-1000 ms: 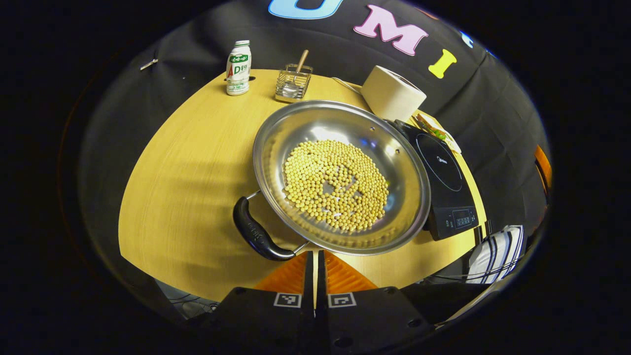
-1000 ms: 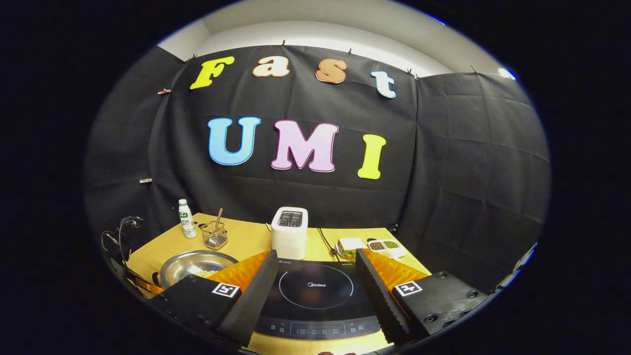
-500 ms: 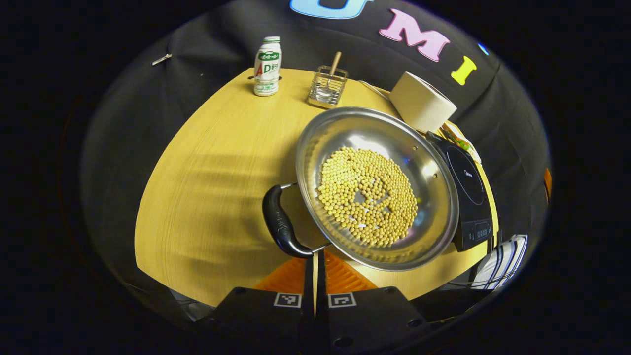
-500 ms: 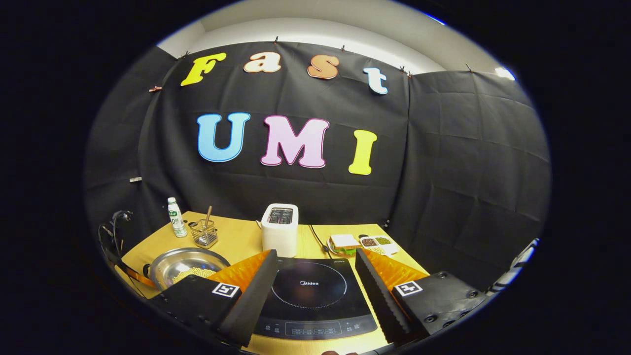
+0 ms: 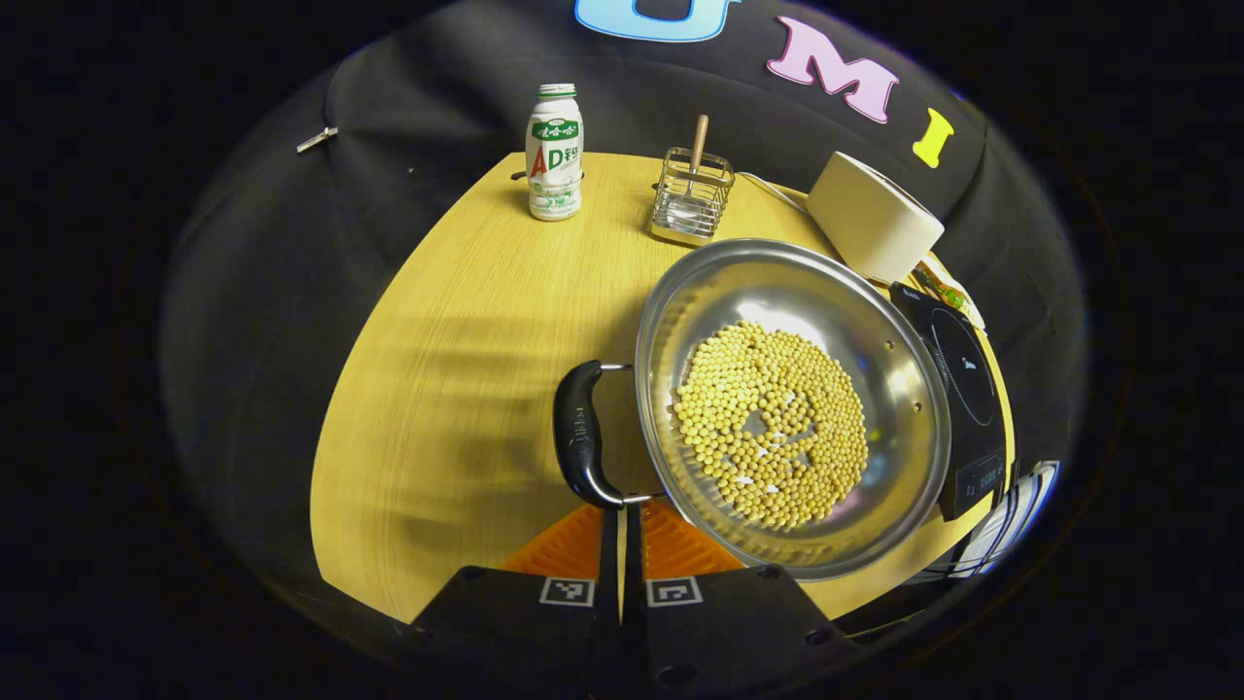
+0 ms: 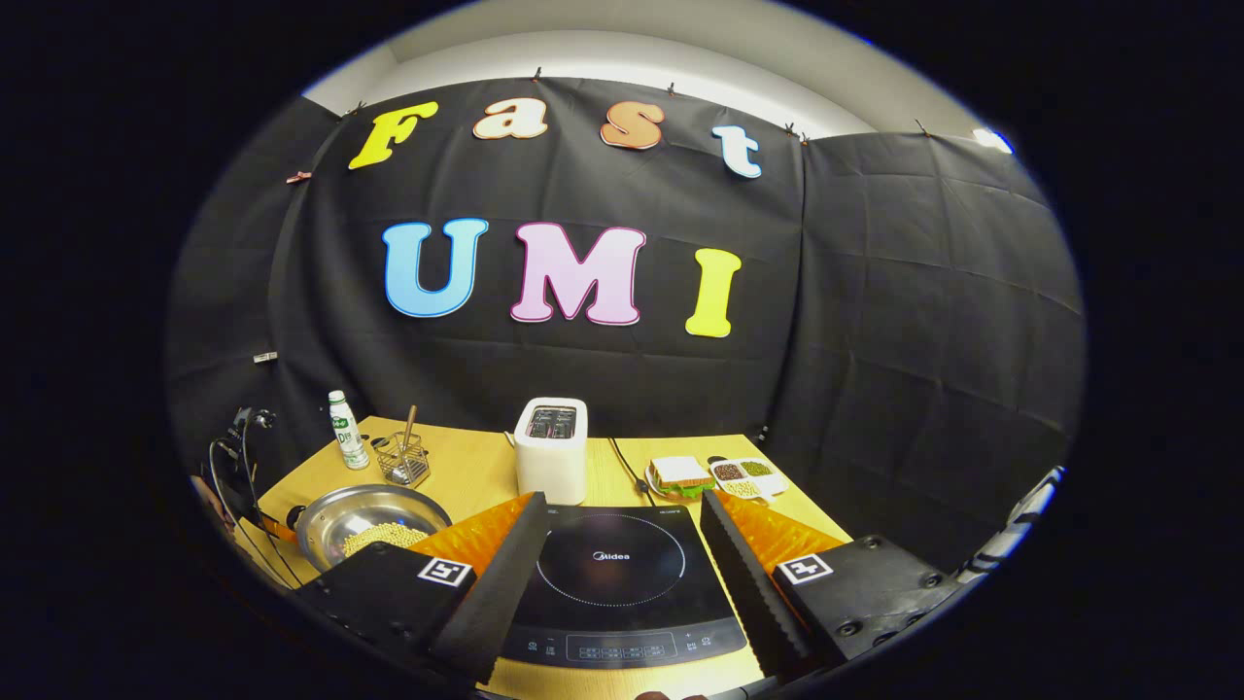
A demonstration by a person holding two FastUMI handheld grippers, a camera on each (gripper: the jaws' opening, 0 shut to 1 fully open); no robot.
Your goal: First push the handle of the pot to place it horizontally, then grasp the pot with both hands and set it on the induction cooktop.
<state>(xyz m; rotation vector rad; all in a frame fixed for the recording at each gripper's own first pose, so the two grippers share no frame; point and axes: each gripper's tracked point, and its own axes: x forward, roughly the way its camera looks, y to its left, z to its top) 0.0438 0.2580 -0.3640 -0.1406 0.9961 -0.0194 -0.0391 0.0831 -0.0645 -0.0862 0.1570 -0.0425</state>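
Beside pot (image 5: 792, 408), cooktop (image 6: 612, 583), toaster (image 6: 551, 462)

Shiny steel pot (image 5: 904, 389), wood-grain table (image 5: 466, 321)

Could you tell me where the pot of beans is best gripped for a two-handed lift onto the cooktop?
Probably by the black handle on the pot, approached from the table side away from the induction cooktop. It stands off the rim on wire brackets, leaving room for jaws. The right gripper would need the opposite rim; any handle there is unclear.
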